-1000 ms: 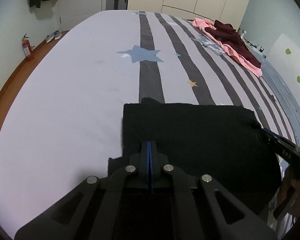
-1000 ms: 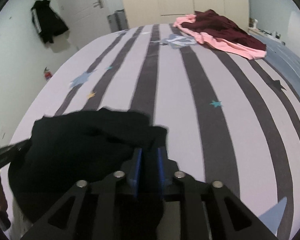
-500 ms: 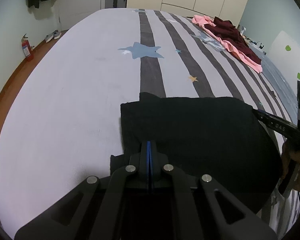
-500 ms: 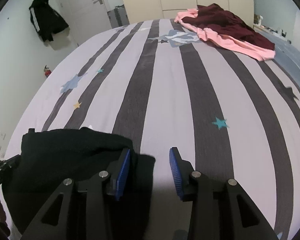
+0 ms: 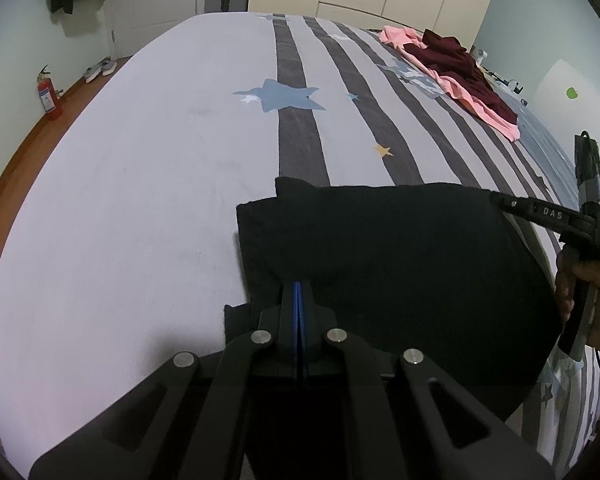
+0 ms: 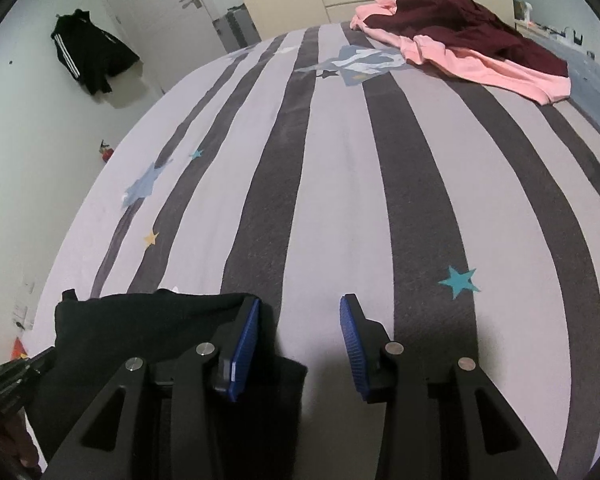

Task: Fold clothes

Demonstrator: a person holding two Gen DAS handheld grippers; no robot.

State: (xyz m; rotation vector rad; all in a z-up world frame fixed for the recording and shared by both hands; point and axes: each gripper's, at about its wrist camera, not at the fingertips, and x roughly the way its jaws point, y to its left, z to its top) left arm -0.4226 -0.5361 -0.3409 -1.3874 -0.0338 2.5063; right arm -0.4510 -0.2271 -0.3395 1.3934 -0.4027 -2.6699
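Striped bed (image 6: pixel 340 184): black garment (image 5: pixel 380 248) at near edge, far from pink pile (image 6: pixel 480 68). Left claw (image 5: pixel 297 300) pinched on garment's near hem; right claw (image 6: pixel 299 334) apart, empty, beside garment's corner.

Left gripper (image 5: pixel 299 292): jaws fully closed, blue pads pressed together, pointing steeply downward. Right gripper (image 6: pixel 300 328): jaws parted, 2 blue pads (image 6: pixel 244 340) well apart, nothing pinched between them, also angled down. Right hand (image 5: pixel 584 300) wraps its handle at the left view's edge.
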